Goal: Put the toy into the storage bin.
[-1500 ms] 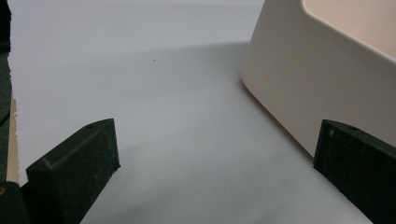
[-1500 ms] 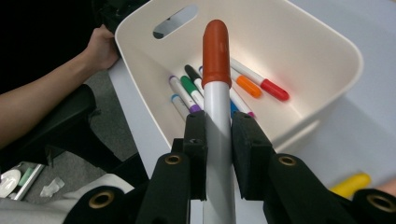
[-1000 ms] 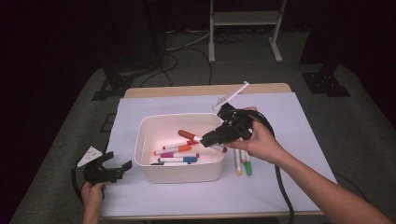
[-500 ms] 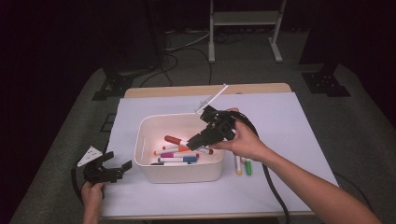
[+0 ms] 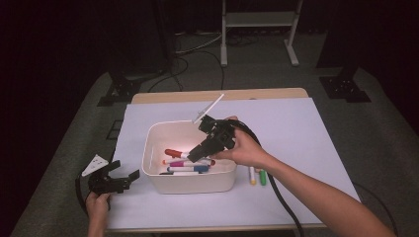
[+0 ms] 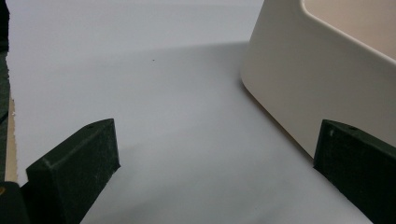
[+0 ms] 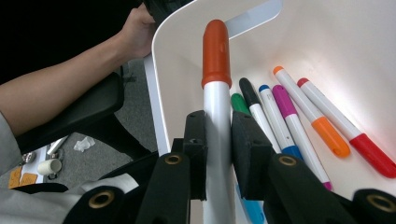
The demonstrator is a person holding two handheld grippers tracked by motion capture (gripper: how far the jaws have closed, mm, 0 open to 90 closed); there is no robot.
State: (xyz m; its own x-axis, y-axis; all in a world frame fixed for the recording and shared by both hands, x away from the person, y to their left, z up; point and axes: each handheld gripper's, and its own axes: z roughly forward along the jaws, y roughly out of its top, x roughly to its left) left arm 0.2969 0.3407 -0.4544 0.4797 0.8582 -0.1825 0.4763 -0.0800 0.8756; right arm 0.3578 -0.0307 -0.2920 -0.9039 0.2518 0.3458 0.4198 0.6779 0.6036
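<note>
While the right gripper (image 7: 218, 154) hangs over the bin (image 7: 327, 42), its jaws clamp the red-capped marker (image 7: 216, 93) mid-barrel.

— How many markers do you count?
— I see seven in my white bin (image 5: 153, 163), counting the one I'm holding (image 7: 215, 70); two more lie on the paper (image 5: 257, 176).
— Bins?
— One.
</note>
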